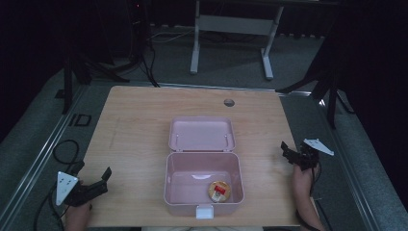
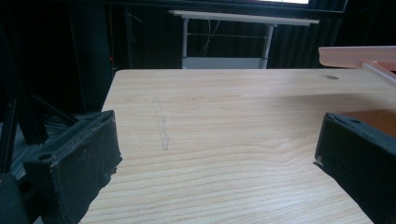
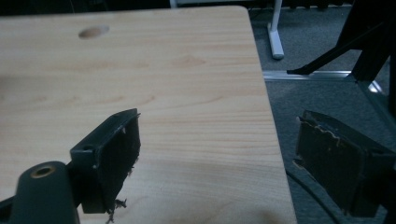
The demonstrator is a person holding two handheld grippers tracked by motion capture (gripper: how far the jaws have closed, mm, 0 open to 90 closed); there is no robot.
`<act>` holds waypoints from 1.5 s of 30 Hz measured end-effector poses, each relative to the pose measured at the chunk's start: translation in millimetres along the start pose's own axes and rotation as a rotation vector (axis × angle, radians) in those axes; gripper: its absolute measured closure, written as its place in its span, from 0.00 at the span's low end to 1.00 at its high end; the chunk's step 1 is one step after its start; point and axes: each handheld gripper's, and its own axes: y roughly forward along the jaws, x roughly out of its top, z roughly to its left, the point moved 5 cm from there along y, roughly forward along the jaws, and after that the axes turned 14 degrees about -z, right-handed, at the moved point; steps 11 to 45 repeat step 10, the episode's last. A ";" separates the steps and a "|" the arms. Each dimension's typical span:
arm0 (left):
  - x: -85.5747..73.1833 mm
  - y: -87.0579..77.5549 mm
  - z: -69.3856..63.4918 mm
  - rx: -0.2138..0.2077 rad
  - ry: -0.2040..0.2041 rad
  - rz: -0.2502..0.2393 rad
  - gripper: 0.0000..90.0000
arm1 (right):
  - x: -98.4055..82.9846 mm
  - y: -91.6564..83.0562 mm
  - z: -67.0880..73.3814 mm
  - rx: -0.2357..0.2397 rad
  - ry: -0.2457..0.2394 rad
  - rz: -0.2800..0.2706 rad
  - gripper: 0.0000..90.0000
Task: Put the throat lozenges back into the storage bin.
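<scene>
An open pink box [image 1: 203, 192] sits in the middle of the wooden table [image 1: 134, 125], its lid [image 1: 202, 134] laid back flat behind it. Inside, at the front right corner, lies a small round item with a red and yellow label [image 1: 219, 191]. My left gripper [image 1: 92, 172] rests near the table's front left corner, open and holding nothing. My right gripper [image 1: 287, 153] is at the table's right edge, open and holding nothing. In the left gripper view the gripper [image 2: 219, 154] faces bare wood, with the pink lid [image 2: 355, 55] at the upper right. In the right gripper view the gripper [image 3: 219, 158] straddles the table's right edge.
A round cable hole [image 1: 229, 102] marks the table's far side, also seen as a hole [image 3: 93, 31] in the right gripper view. A white desk frame [image 1: 231, 29] stands on the grey floor behind. Dark stands flank the table on both sides.
</scene>
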 end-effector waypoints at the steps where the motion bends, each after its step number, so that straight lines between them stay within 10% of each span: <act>1: 0.0 -0.1 0.0 0.000 0.000 0.000 0.00 | -1.2 0.3 -1.8 -0.007 0.008 0.007 0.15; 45: 0.0 -0.2 0.0 -0.001 -0.001 -0.001 0.00 | -4.3 3.3 -0.2 -0.028 -0.033 0.039 0.15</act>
